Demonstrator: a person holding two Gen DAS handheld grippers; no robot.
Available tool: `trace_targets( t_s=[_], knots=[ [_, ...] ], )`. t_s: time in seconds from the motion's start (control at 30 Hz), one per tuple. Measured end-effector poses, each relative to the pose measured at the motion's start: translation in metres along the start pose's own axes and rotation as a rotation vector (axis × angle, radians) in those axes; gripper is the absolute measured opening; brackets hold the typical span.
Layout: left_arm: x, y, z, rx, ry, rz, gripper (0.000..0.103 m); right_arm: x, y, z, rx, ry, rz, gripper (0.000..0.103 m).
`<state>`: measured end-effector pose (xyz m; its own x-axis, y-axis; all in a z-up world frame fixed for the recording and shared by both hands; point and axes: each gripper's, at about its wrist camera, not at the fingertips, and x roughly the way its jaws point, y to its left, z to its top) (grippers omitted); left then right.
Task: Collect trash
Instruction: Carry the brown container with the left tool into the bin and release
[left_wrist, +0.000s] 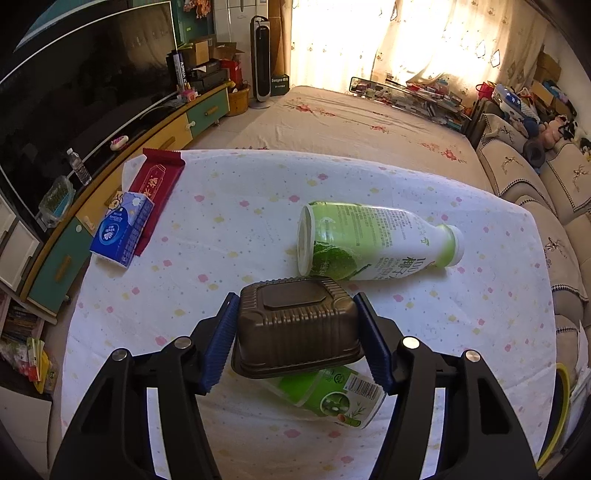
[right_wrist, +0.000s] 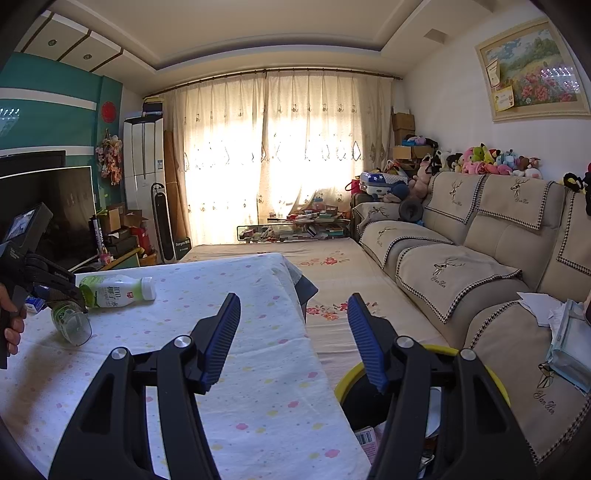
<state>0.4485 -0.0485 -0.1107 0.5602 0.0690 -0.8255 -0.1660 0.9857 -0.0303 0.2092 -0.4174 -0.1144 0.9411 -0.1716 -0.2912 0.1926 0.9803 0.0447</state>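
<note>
Blue-padded fingers (left_wrist: 221, 343) of the left gripper (left_wrist: 295, 341) clamp an upturned brown plastic tray (left_wrist: 295, 325) by its two short sides, their spread set by its width, so it can go to the bin. Under it lies a clear green-labelled cup (left_wrist: 332, 398) on the dotted tablecloth (left_wrist: 229, 229), with a green-and-white bottle (left_wrist: 373, 242) just beyond, both on their sides. Over the table edge, the right gripper (right_wrist: 293, 341) hangs empty with jaws apart, above the yellow-rimmed bin (right_wrist: 351, 376).

The left wrist view looks steeply down, close over the table (left_wrist: 258, 221); the right looks level across it (right_wrist: 258, 350).
</note>
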Motion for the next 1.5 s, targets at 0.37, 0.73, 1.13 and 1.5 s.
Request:
trace_targets(
  t_s=[0.37,0.73,1.13,1.5],
  knots=[
    [-0.086,-0.023,-0.014,0.096,-0.129,-0.086,0.062,-0.001,-0.002,0.0,0.023,-0.009,-0.004,0.057],
    [-0.171,-0.136,-0.091,0.366,-0.191,-0.319,0.062,-0.057,-0.082,-0.005,0.174,-0.082,-0.1,0.062],
    [-0.191,-0.323,-0.183,0.627,-0.061,-0.565,0.062,-0.124,-0.183,-0.039,0.217,-0.055,-0.348,0.063],
    [-0.14,-0.43,-0.217,0.685,0.053,-0.571,0.064,-0.134,-0.235,-0.063,0.309,-0.025,-0.404,0.063]
  ],
)
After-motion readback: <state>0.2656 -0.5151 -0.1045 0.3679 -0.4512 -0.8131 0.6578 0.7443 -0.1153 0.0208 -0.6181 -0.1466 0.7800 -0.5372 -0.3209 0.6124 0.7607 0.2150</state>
